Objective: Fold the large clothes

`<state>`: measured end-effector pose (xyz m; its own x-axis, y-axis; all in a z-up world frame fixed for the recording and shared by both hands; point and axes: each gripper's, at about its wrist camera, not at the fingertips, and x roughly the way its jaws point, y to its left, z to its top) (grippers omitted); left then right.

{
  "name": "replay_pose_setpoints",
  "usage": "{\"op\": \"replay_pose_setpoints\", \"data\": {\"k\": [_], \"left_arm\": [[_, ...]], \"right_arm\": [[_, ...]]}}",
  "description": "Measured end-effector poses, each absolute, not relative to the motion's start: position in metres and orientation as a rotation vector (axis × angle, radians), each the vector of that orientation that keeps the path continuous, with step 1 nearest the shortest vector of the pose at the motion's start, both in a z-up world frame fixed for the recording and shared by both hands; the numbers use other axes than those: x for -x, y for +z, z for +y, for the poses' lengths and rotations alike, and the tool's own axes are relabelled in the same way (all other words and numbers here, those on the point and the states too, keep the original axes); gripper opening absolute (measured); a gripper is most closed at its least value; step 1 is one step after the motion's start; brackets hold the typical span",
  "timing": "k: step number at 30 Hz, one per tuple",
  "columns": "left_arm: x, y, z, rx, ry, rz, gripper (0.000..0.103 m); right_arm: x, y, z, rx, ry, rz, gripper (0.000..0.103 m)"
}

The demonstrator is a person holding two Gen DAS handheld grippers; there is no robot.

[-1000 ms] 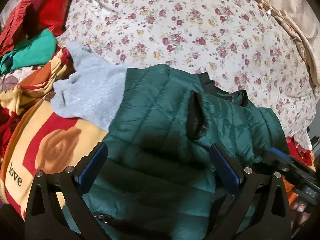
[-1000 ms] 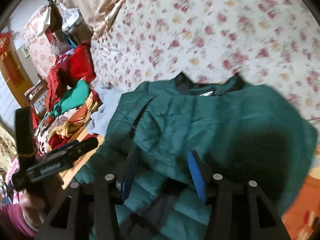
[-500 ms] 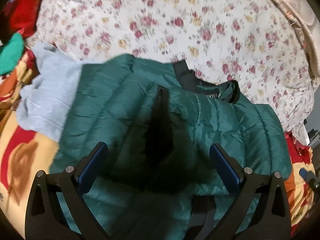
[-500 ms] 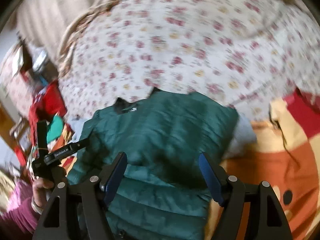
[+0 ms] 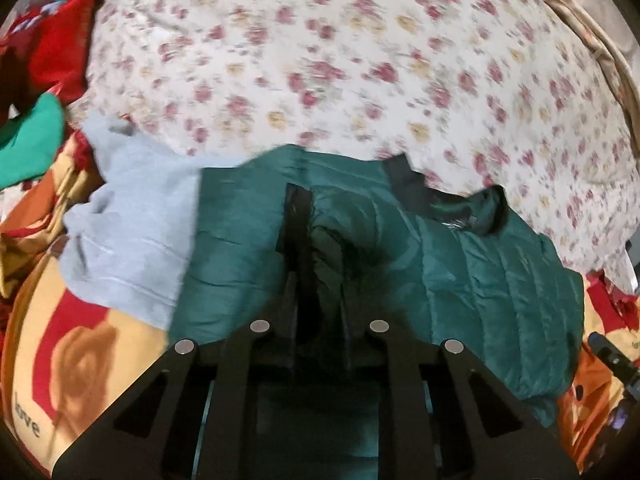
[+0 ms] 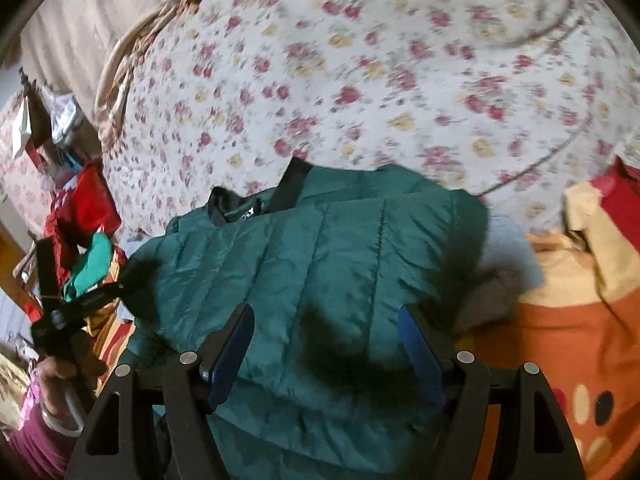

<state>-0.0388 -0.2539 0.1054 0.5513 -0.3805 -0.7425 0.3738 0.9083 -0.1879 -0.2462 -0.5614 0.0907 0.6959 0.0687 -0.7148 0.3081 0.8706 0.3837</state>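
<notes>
A dark green quilted puffer jacket [image 5: 460, 280] lies on the bed with its black collar toward the floral quilt; it also shows in the right wrist view [image 6: 320, 264]. My left gripper [image 5: 320, 320] is shut on a raised fold of the jacket near its black zipper strip. My right gripper [image 6: 328, 344] is open and empty, hovering over the jacket's right half. The left gripper [image 6: 76, 312] shows at the left of the right wrist view.
A floral quilt [image 5: 360, 60] fills the far side. A light grey garment [image 5: 132, 232] lies left of the jacket. Red and green clothes [image 5: 36, 120] are piled at far left. An orange and yellow blanket [image 6: 568, 340] lies under everything.
My left gripper has closed from wide open onto a fold of the jacket. My right gripper let go earlier, stays open, and has shifted over the jacket's right half.
</notes>
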Motion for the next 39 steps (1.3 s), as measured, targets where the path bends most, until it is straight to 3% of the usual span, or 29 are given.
{"op": "replay_pose_setpoints", "data": {"k": [14, 31, 39], "left_arm": [[0.023, 0.078, -0.233, -0.021, -0.373, 0.882, 0.014], [0.025, 0.084, -0.234, -0.063, -0.346, 0.843, 0.014], [0.018, 0.086, -0.230, -0.060, -0.330, 0.838, 0.014]], "right_arm": [[0.162, 0.042, -0.523, -0.306, -0.203, 0.931, 0.074], [0.185, 0.083, -0.495, -0.325, -0.114, 0.851, 0.074], [0.148, 0.057, -0.449, -0.208, -0.048, 0.928, 0.074]]}}
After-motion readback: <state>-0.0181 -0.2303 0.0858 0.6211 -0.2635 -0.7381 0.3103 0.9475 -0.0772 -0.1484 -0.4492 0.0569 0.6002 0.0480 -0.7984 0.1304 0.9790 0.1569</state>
